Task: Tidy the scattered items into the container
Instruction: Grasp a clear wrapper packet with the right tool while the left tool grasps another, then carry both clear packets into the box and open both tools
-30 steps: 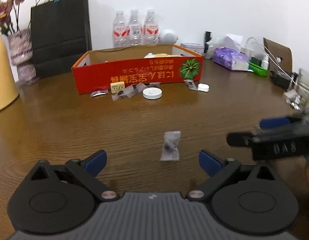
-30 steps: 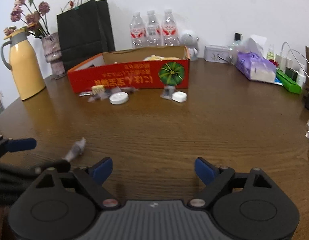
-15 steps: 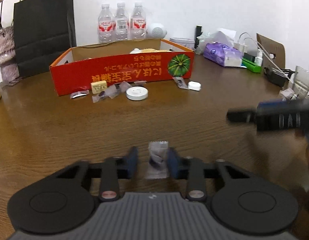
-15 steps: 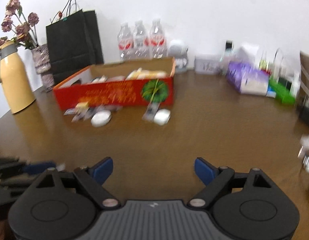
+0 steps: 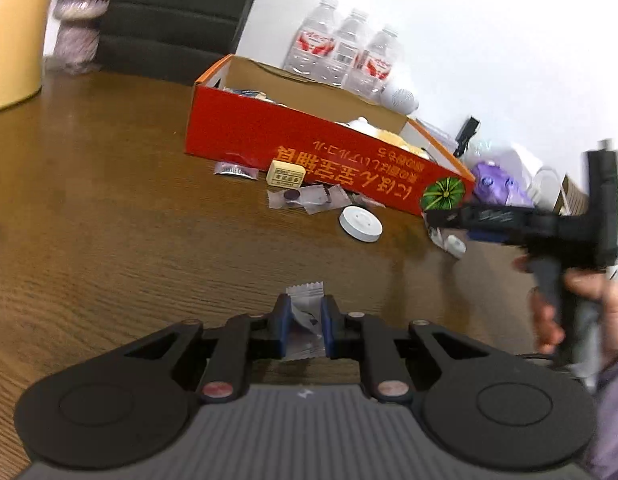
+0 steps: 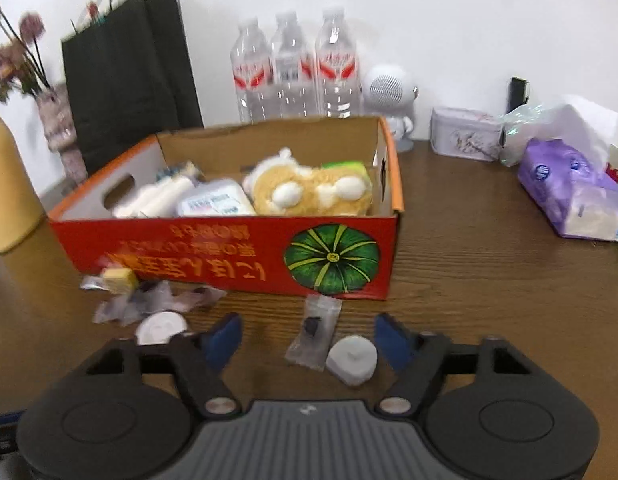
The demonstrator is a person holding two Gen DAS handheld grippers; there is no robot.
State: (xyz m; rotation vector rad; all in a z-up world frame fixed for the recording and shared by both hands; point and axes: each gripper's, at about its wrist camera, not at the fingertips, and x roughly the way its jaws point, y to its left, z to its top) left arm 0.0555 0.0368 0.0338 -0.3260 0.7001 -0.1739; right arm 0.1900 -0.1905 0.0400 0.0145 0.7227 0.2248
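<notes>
My left gripper (image 5: 303, 322) is shut on a small clear candy wrapper (image 5: 305, 312), held above the wooden table. The red cardboard box (image 5: 309, 152) stands ahead of it, tilted in the left wrist view. My right gripper (image 6: 309, 338) is open, close in front of the box (image 6: 229, 256). Between its fingers lie a clear sachet (image 6: 315, 334) and a small white cap (image 6: 352, 360). The box holds a plush toy (image 6: 309, 192) and packets. A white disc (image 6: 161, 326), a yellow eraser (image 6: 117, 279) and wrappers (image 6: 157, 300) lie by the box front.
Three water bottles (image 6: 293, 68), a white speaker figure (image 6: 389, 92), a tin (image 6: 465, 138) and a purple tissue pack (image 6: 569, 188) stand behind and right of the box. A black bag (image 6: 129, 68), a vase and a yellow jug (image 6: 9, 192) are at the left.
My left gripper has closed on the wrapper and lifted it, tilting its view. My right gripper has moved forward to the box front, over the sachet and cap.
</notes>
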